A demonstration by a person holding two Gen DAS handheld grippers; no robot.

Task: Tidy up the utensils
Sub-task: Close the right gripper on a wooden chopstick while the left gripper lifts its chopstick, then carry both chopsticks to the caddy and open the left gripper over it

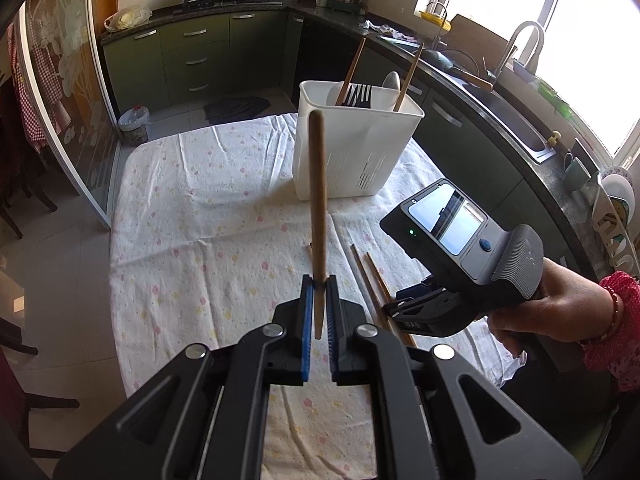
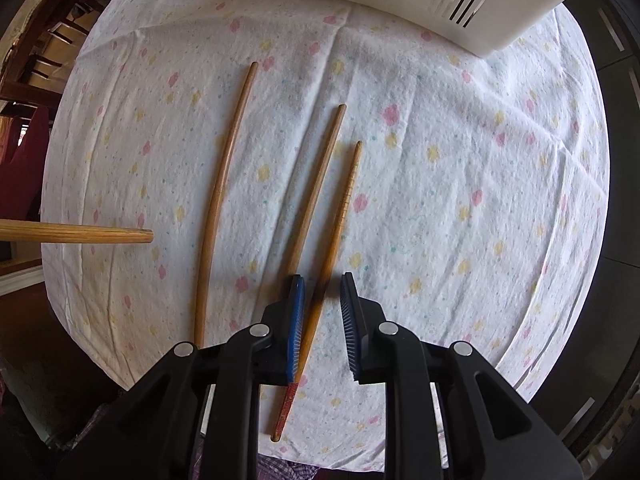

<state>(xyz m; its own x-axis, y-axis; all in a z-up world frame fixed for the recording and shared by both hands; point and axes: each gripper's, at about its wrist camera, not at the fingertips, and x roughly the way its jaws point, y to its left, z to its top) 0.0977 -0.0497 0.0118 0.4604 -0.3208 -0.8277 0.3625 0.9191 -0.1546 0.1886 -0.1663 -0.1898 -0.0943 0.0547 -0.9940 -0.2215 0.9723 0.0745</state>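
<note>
My left gripper point(image 1: 319, 284) is shut on a wooden chopstick point(image 1: 317, 200) and holds it above the table, pointing toward the white utensil holder point(image 1: 356, 152). The holder has two chopsticks, a black fork and a spoon in it. The held chopstick's tip shows at the left of the right wrist view point(image 2: 80, 236). My right gripper point(image 2: 322, 288) is open, low over the cloth, its jaws on either side of one chopstick point(image 2: 340, 216). Two more chopsticks point(image 2: 312, 200) point(image 2: 220, 200) lie to its left. The holder's base point(image 2: 440, 0) is at the top.
The table wears a white floral cloth point(image 1: 192, 208). A kitchen counter with a sink point(image 1: 516, 120) runs along the right. Green cabinets point(image 1: 192, 56) and a stove stand at the back. A glass sliding door point(image 1: 64, 112) is at the left.
</note>
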